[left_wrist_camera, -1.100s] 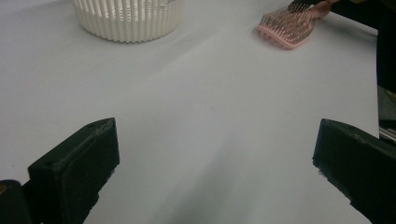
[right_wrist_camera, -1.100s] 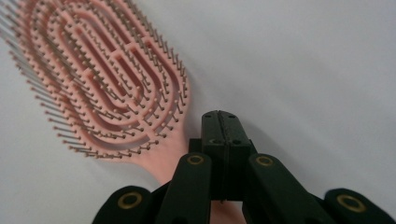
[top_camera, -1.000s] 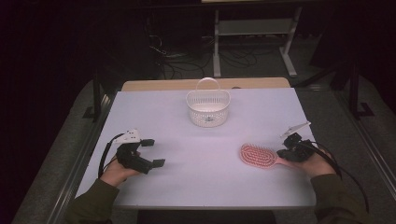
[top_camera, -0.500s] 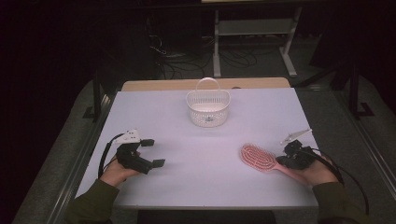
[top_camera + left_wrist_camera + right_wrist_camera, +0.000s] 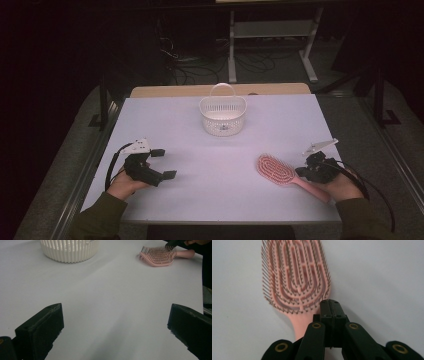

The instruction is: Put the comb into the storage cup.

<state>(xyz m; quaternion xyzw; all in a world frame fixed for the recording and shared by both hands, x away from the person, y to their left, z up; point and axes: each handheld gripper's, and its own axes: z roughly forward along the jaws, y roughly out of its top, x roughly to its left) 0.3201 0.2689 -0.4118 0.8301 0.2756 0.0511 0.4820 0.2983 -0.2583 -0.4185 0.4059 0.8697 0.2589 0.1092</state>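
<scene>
We see a white worktop (image 5: 220,165); white slatted basket (image 5: 223,116) stands near its far edge, pink hairbrush (image 5: 276,170) lies bristles-up near the right front, well apart from it.

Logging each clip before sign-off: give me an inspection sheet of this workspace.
Surface: white table, flat, bare between the items.
Job's things: pink hairbrush lying bristles up at the near right; white basket upright at the far middle.
Clutter: nothing seen.
Grippers: left gripper open, over bare table; right gripper shut, jaws together over the brush neck, nothing between them.
Cables: black cable loops from the left gripper; more tangle on the floor beyond.
Surroundings: dark room, white rack behind.
</scene>
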